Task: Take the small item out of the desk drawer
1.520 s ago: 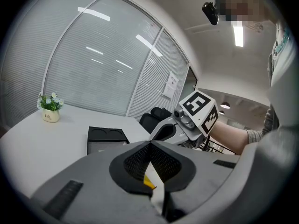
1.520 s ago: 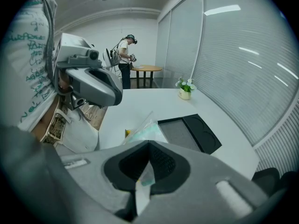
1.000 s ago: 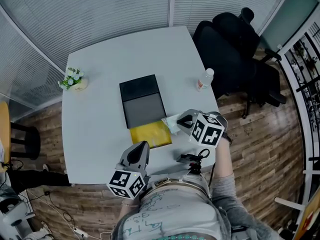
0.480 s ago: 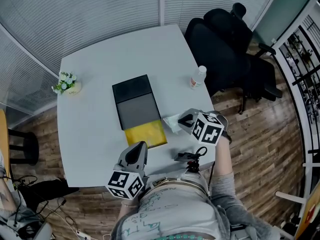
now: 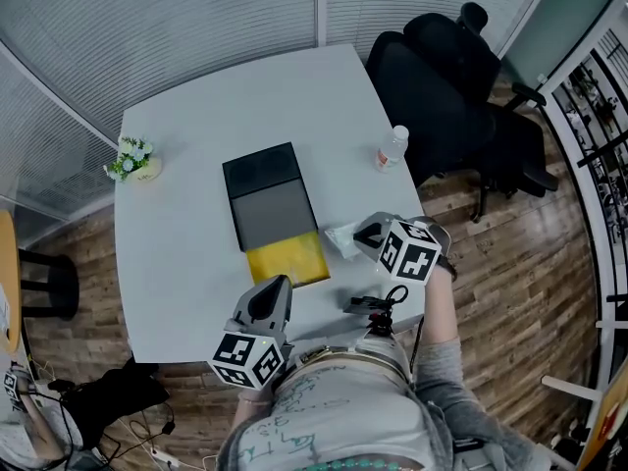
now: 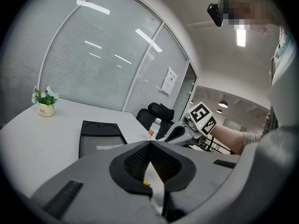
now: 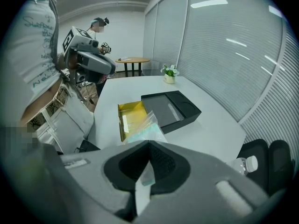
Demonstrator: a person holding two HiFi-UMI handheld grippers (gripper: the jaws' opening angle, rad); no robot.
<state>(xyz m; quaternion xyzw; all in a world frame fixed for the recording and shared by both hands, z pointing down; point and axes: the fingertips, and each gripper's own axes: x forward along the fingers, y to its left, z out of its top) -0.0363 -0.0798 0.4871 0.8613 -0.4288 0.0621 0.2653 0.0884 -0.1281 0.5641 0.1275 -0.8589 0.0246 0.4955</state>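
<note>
Nearest the person, at 7 o'clock of the head view, the left hand-held gripper (image 5: 278, 283) is hovering over the near edge of the white tabletop (image 5: 186, 234). Its own view is showing the jaws pressed together with nothing between them. At 5 o'clock, a small black device (image 5: 368, 307) is sitting at the tabletop's near edge.

Just past it, at 4 o'clock, the right hand-held gripper (image 5: 358, 238) is angling downward. Its jaws are pinching one end of a small clear packet (image 5: 340, 238) with pale green contents. The packet is sticking out ahead of the jaws, outside the drawer, just beside the drawer's 3 o'clock edge. Whether its far end is touching the tabletop cannot be told.

The yellow drawer (image 5: 287, 260) is standing pulled out from the near end of a black desk organiser (image 5: 265, 194), which is lying flat at the middle of the tabletop, its long side running from 6 to 12 o'clock.

Farther out, a clear water bottle (image 5: 391, 149) with a white cap is standing upright at 2 o'clock, near the tabletop's right edge. A small potted plant (image 5: 134, 157) with white flowers is sitting at 10 o'clock, near the left edge. Beyond the far right corner, at 1 o'clock, a black office chair (image 5: 442, 77) is standing on the wooden floor.
</note>
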